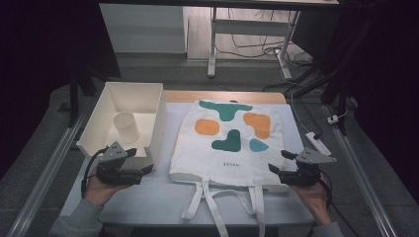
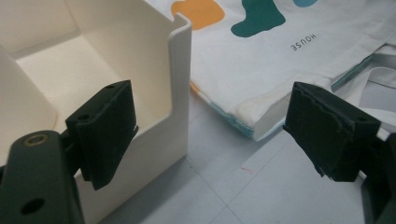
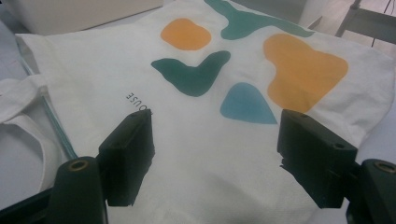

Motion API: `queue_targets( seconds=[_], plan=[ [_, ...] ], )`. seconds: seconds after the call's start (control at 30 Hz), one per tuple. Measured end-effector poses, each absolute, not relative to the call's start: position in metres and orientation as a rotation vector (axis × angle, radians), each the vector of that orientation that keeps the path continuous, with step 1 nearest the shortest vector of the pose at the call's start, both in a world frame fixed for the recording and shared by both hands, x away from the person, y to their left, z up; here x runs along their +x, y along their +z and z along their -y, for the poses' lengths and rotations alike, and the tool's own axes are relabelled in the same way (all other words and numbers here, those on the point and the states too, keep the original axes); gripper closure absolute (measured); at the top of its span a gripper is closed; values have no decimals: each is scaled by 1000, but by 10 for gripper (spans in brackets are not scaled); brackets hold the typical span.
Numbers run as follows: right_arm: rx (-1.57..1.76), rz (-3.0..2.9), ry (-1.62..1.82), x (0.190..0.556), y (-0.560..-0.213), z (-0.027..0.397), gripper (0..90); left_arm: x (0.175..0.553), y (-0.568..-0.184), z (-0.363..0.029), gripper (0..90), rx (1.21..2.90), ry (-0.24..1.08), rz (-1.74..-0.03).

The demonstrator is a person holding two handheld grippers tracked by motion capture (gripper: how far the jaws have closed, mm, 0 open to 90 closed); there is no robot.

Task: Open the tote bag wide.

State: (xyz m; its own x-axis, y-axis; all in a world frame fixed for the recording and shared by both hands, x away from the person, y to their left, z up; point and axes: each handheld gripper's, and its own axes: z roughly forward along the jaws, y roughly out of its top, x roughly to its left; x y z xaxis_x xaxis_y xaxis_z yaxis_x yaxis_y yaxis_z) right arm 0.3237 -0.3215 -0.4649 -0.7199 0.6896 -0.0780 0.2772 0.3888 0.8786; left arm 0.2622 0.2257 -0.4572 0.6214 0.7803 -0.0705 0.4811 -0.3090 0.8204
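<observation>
A white tote bag (image 1: 197, 153) printed with orange, green and blue shapes lies flat mid-table, its handles (image 1: 212, 197) trailing toward the near edge. My left gripper (image 1: 141, 161) is open beside the near corner of a white bin (image 1: 158, 113), left of the bag. In the left gripper view the bin's corner (image 2: 180, 70) and the bag's open edge (image 2: 243, 70) lie between and beyond the wide jaws of the left gripper (image 2: 212, 100). My right gripper (image 1: 279, 161) is open at the bag's near right corner. In the right gripper view the right gripper (image 3: 217, 140) has its jaws spread over the bag (image 3: 93, 79), nothing pinched.
A pale cup (image 1: 126, 127) stands upright inside the bin. A white power strip (image 1: 318, 143) and cables lie off the table's right side. Metal rails run along both table sides. A desk frame (image 1: 212, 44) stands beyond the far edge.
</observation>
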Motion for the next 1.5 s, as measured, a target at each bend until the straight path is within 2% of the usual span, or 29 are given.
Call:
queue_targets(
  seconds=[0.67, 1.0, 1.5],
  plan=[
    [817, -2242, 1271, 320, -471, 319, 293, 253, -461, -222, 191, 1975, 410, -971],
    [817, -2235, 1272, 318, -470, 319, 297, 242, -455, -206, 195, 2008, 411, -898],
    [805, -2252, 1267, 317, -471, 315, 301, 243, -459, -180, 216, 2071, 376, -811]
  ],
)
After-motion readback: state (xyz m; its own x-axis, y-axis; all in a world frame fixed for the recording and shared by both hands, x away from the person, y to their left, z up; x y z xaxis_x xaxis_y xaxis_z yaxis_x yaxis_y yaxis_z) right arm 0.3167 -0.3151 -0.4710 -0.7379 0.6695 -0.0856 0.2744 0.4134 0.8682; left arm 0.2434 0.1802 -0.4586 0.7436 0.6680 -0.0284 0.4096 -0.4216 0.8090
